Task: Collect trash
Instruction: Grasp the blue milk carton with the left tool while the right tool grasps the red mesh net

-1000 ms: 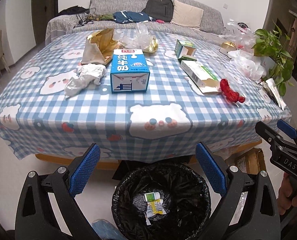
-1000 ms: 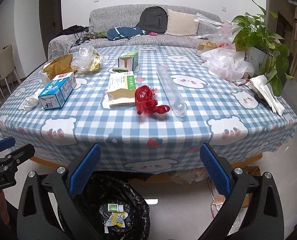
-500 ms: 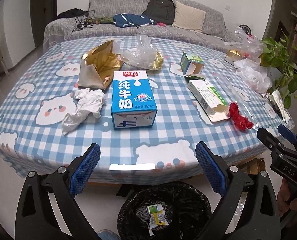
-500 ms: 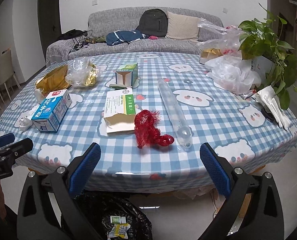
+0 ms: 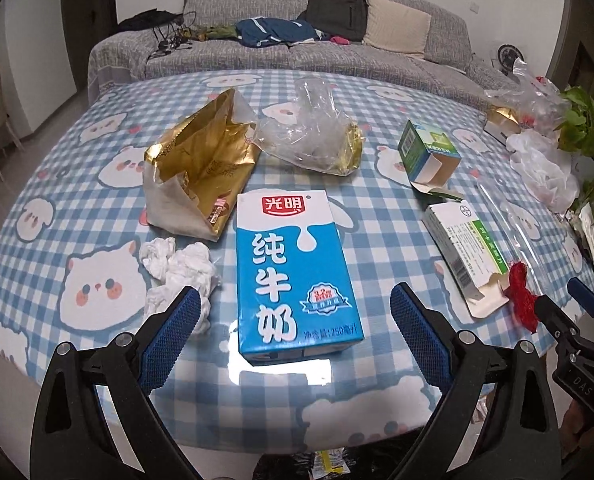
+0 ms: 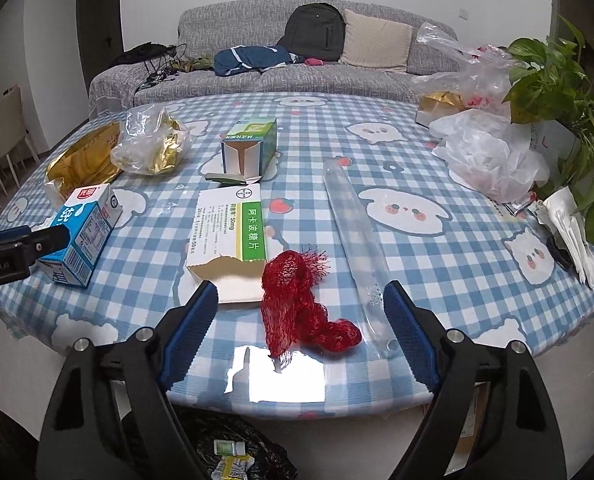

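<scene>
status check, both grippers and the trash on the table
Left gripper open, lined up on the milk carton, not touching. Right gripper empty, jaws closing around the red net. Nothing blocking either grab.

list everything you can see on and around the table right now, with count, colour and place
milk carton: 1, blue and white, near table edge, lying flat
crumpled tissue: 1, white, beside the carton
foil bag: 1, gold, behind the tissue
clear plastic bag: 1, transparent, beside the foil bag
small open box: 1, green and white, mid table
flat medicine box: 1, white and green, torn open
mesh net: 1, red, near table edge
clear plastic tube: 1, transparent, beside the net
white plastic bags: a pile, far side by the plant
potted plant: 1, green, table edge
bin: 1, black liner, under the table
sofa: 1, grey, behind
left gripper: open, around the carton
right gripper: closing around the net
</scene>
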